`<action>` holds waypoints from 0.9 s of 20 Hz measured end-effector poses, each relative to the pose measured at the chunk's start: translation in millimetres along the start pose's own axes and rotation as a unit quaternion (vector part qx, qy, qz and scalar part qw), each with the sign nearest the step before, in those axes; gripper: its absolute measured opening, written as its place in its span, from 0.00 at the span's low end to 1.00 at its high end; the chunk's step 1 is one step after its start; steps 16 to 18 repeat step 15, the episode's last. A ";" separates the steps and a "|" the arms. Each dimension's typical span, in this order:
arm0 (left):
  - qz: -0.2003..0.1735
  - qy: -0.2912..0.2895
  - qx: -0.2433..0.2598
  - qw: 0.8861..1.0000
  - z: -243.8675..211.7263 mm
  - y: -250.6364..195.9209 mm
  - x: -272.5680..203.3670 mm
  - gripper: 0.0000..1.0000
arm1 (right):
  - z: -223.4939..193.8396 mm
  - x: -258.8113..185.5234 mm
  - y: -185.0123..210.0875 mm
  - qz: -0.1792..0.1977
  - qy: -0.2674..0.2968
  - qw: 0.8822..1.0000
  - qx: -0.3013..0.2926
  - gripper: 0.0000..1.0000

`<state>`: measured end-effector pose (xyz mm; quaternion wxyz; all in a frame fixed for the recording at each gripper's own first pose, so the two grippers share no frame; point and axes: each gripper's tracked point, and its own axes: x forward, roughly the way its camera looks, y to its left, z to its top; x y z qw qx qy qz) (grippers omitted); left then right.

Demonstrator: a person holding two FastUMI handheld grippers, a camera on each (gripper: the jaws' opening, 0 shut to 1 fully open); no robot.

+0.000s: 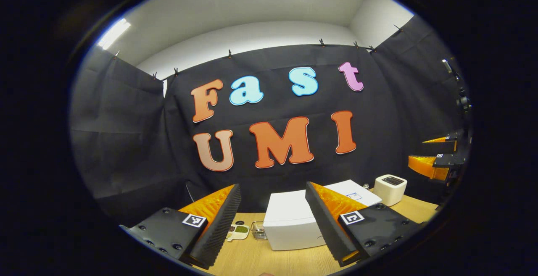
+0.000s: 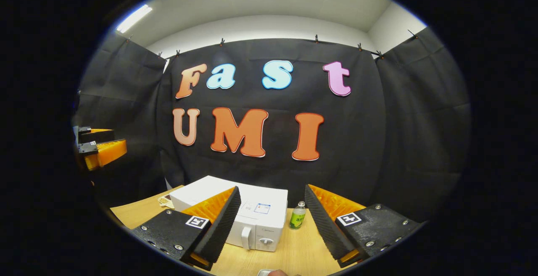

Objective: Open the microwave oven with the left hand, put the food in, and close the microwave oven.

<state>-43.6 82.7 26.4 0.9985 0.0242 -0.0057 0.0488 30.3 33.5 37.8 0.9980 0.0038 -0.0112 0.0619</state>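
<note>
White microwave oven point(image 2: 235, 213) sits door-shut on the wooden table point(image 1: 260, 259), food dish point(image 1: 238, 231) just left of it, left gripper point(image 1: 273, 221) and right gripper point(image 2: 272, 221) both spread wide, empty, raised above it; risk: left fingers slipping off the narrow handle point(image 2: 246, 238).

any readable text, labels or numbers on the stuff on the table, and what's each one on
None can be read.
Sticker on top of the white box-shaped microwave oven: print too small to read.
Small mark on the microwave's front above the knob: blurred.
Label on the small clear bottle with a green label: too small.
Square black-and-white markers on the left gripper and right gripper: patterns, not words.
White cube-shaped appliance: no text visible.
</note>
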 end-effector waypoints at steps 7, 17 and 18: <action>-0.027 -0.010 -0.015 0.999 0.9 -21.4 4.5 1.00 | -3.7 1.1 12.8 0.001 0.003 1.000 -0.007 0.95; -0.019 -0.007 -0.009 1.000 -6.2 -10.8 9.5 1.00 | -6.3 0.8 15.5 -0.002 0.002 1.000 0.000 1.00; -0.019 -0.007 -0.009 1.000 -6.2 -10.8 9.5 1.00 | -6.3 0.8 15.5 -0.002 0.002 1.000 0.000 1.00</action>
